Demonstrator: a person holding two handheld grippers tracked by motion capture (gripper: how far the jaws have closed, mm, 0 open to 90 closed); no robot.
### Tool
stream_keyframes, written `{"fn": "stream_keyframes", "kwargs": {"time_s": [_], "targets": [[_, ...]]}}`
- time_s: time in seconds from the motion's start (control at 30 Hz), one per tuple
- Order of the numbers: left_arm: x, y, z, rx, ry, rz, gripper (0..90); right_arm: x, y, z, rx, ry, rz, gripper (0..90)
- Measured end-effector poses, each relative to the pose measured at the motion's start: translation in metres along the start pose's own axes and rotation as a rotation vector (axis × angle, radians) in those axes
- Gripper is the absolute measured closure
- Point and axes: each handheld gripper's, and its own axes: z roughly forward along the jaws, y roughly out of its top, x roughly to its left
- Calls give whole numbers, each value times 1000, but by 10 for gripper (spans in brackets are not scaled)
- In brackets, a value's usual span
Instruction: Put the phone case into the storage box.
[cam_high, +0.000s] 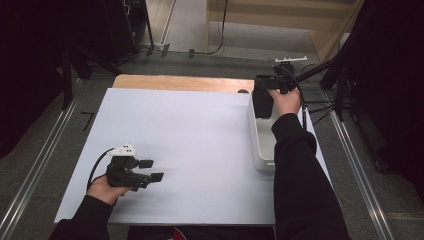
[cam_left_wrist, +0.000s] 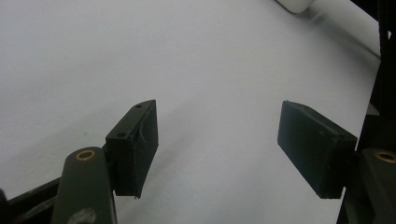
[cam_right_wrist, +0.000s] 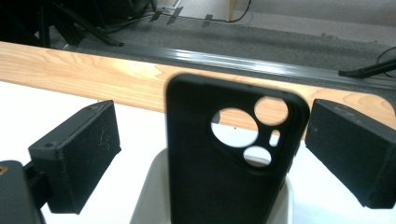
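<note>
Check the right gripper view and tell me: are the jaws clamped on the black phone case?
No: the phone case stands in the white bin between the right gripper, with a gap on each side.

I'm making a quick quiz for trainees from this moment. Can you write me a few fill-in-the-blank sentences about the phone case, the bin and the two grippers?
1. The black phone case stands upright in the white ____.
2. The right gripper has its jaws ____, one on each side of the case without touching it.
3. Nothing is between the jaws of the left gripper, which hangs above the bare ____ tabletop.
4. The case's camera cut-outs are all ____ in shape except one small slot.

Missing words: bin; open; white; round
</note>
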Motion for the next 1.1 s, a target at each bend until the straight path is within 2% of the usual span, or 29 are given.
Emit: {"fn": "stream_keyframes", "kwargs": {"time_s": [0.3,0.5,0.6,0.67,0.83,0.9,1.1], "targets": [[0,0,1,2,1,2,285,3,12,-18,9,12,-28,18],[0,0,1,7,0,-5,285,6,16,-30,13,41,-16,20],[0,0,1,6,-2,-3,285,6,15,-37,16,65,-7,38],[0,0,1,5,-2,-3,285,7,14,-39,37,93,1,48],[0,0,1,6,-1,-4,285,12,8,-45,64,142,-17,56],[0,0,1,5,-2,-4,285,14,6,-48,73,166,-28,122],[0,1,2,4,-3,-5,285,20,-1,-58,83,230,-38,126]]}}
